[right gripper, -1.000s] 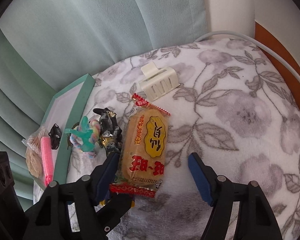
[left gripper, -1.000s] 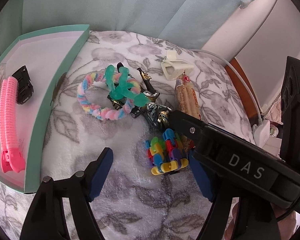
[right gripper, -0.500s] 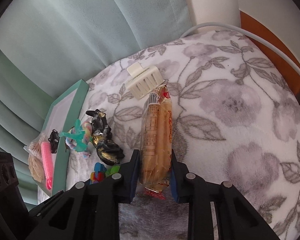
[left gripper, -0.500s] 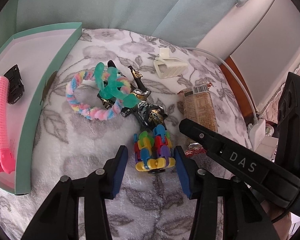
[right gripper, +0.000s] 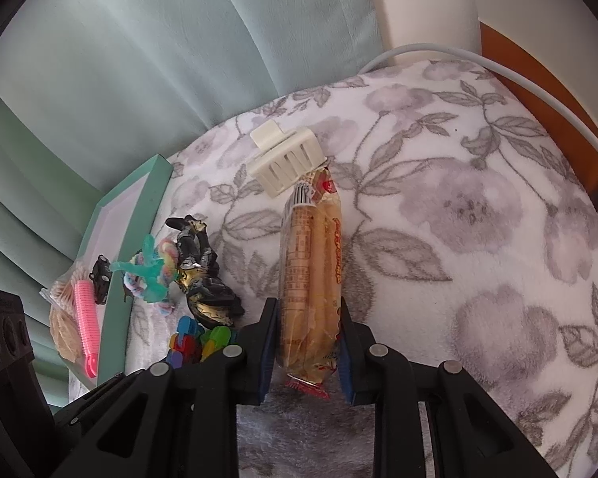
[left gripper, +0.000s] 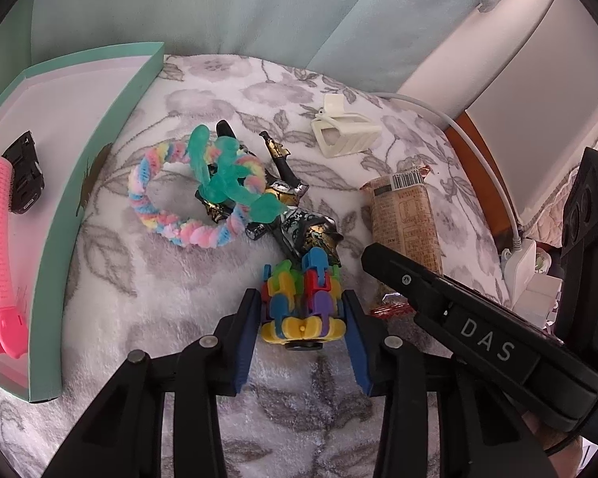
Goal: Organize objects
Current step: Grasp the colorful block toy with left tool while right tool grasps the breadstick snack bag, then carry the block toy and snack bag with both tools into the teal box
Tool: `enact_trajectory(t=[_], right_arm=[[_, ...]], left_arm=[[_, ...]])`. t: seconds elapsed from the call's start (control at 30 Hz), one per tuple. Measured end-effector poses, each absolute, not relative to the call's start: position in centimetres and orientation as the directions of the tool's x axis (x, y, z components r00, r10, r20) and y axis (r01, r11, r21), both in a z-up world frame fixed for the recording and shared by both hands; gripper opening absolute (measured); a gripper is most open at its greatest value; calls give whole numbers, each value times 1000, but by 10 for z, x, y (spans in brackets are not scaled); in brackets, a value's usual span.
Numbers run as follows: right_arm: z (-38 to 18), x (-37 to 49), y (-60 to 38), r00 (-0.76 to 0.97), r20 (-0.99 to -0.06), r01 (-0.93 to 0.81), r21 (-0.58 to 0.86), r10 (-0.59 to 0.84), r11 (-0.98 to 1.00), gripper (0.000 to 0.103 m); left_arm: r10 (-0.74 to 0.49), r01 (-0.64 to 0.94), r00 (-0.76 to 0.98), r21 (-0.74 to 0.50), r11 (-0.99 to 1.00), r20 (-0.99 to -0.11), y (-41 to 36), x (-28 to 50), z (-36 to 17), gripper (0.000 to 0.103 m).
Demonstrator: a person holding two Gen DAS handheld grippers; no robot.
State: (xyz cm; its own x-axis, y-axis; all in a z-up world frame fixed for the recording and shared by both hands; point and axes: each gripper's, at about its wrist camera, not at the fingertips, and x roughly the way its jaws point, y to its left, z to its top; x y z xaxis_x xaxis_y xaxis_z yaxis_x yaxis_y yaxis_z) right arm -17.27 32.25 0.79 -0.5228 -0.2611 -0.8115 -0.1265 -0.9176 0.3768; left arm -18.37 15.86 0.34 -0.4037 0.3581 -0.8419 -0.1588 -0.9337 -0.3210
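Blanket [left gripper: 147, 286], white plush, grey flower print, covers surface. On it: mint box [left gripper: 79, 183] at left edge, open side up; pastel ring [left gripper: 171, 227] near box; green figure [left gripper: 227, 183] lying over ring and over black-gold figure [left gripper: 299, 231]; coloured block toy [left gripper: 299, 302] just below it; white clip [left gripper: 347, 135] toward far edge; snack pack [right gripper: 311, 263] on edge, far end near clip; grey cable [left gripper: 482, 159] along right edge.

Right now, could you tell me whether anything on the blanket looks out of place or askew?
Yes: the snack packet stands on its edge between the right gripper's pads rather than lying flat. The teal figure, pastel fuzzy ring and black-and-gold toy lie tangled in one heap.
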Motion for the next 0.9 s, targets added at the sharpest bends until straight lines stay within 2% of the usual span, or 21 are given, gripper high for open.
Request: enact_trajectory(t=[0.3,0.9], right_arm=[[15,-174,317,-509,-822,-138,372,-257,-918,29],[30,-125,326,-529,-808,-169,398,-258,-902,27]], left_arm=[[353,-152,-399,-319,-936,-846,157,-179,6,39],[328,-105,-394,-313,-944,-858,137,-143,15,39]])
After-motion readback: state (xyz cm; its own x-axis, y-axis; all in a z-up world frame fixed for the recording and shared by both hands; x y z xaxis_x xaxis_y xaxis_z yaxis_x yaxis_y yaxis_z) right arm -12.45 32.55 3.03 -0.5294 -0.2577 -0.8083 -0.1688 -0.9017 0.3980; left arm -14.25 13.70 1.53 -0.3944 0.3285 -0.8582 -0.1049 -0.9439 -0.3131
